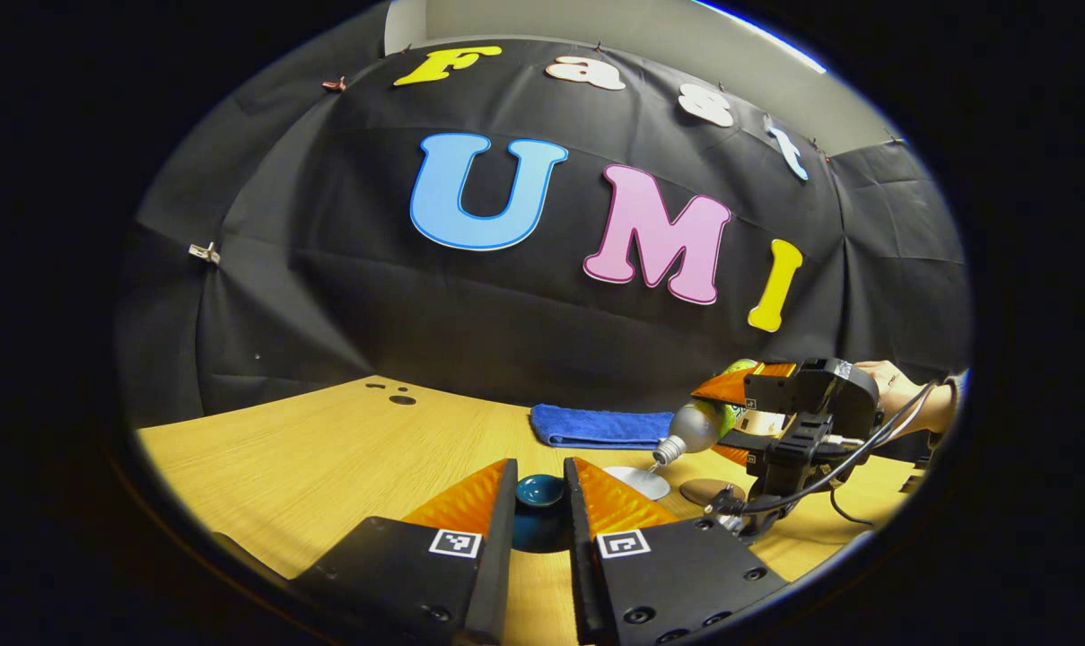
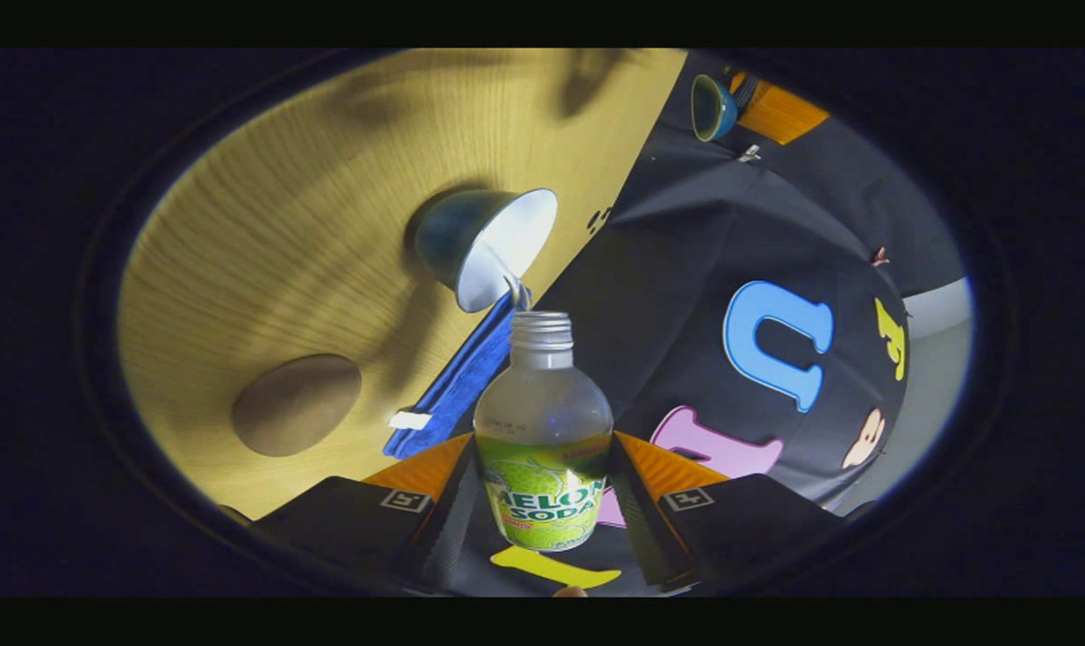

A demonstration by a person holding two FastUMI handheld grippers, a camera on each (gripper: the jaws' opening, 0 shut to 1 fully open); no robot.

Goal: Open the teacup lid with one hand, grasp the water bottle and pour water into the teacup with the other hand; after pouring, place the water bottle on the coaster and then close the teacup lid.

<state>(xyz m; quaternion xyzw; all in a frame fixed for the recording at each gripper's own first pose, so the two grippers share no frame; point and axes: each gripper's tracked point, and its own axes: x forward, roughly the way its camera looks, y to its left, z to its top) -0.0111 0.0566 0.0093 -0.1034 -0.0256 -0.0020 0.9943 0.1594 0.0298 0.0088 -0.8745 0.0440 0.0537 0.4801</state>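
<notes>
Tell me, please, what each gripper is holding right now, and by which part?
The right gripper holds the water bottle by its labelled lower body, tilted toward the teacup. The left gripper holds the teacup lid between its fingers, by its sides.

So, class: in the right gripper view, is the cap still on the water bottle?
No: the water bottle shows a bare threaded neck, tipped toward the teacup with water running in.

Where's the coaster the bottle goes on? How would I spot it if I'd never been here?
Find the light wooden table and the blue towel lying by its far edge. Just off the towel's tagged end, apart from the dark-blue teacup, lies the coaster: a flat, plain brown disc that, unlike the cup, has no walls or hollow.
</notes>
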